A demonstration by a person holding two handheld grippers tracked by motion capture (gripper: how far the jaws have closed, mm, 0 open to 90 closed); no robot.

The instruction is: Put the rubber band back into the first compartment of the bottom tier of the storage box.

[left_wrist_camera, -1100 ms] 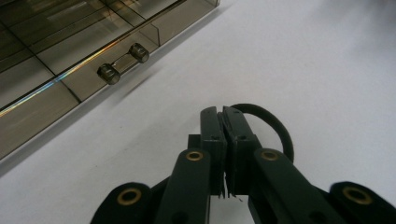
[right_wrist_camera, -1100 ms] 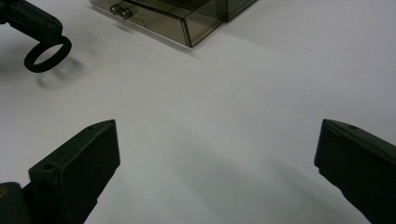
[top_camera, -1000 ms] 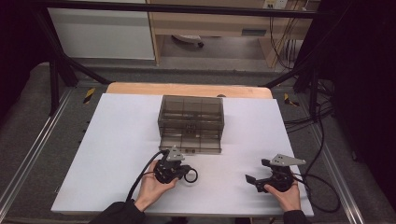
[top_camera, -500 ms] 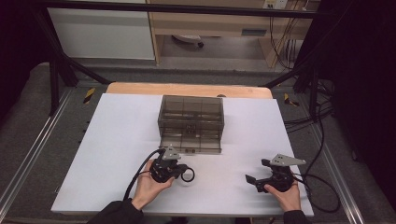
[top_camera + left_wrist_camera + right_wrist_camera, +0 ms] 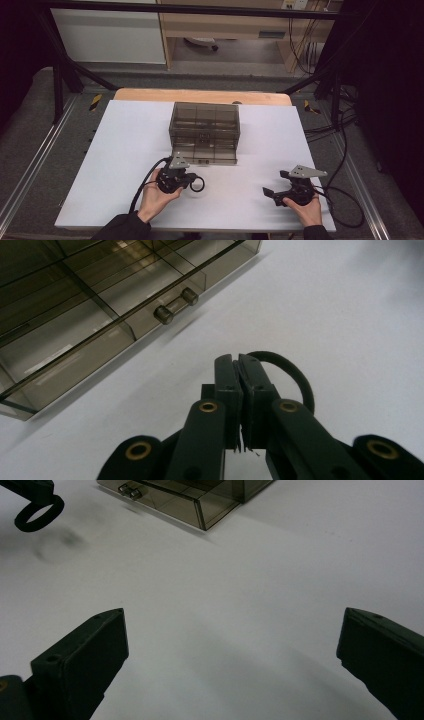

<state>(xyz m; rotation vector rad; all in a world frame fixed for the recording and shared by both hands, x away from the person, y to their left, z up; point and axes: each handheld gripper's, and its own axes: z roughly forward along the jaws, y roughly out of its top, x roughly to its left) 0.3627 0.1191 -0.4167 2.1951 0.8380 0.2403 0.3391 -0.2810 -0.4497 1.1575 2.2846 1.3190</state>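
My left gripper [image 5: 194,182] is shut on a thin black ring [image 5: 198,184] and holds it just above the white table, a little in front of the smoky clear drawer box [image 5: 205,125]. In the left gripper view the jaws [image 5: 238,361] press together, and the ring [image 5: 296,377] loops out behind them. The box's bottom drawer [image 5: 204,155] is pulled out, its small handle [image 5: 175,304] facing me. My right gripper [image 5: 275,183] rests at the front right, open with nothing between its jaws [image 5: 232,635]. The right gripper view has the ring [image 5: 38,512] at the top left, with its shadow on the table beneath.
The white table top [image 5: 125,150] ends in a wooden strip [image 5: 200,95] at the back. Black cables [image 5: 345,200] trail off the right edge, and another cable [image 5: 145,185] curves from the left gripper. Metal frame rails [image 5: 30,165] run along both sides.
The left gripper, with the ring in it, has shifted slightly to the left. The right gripper has kept still.
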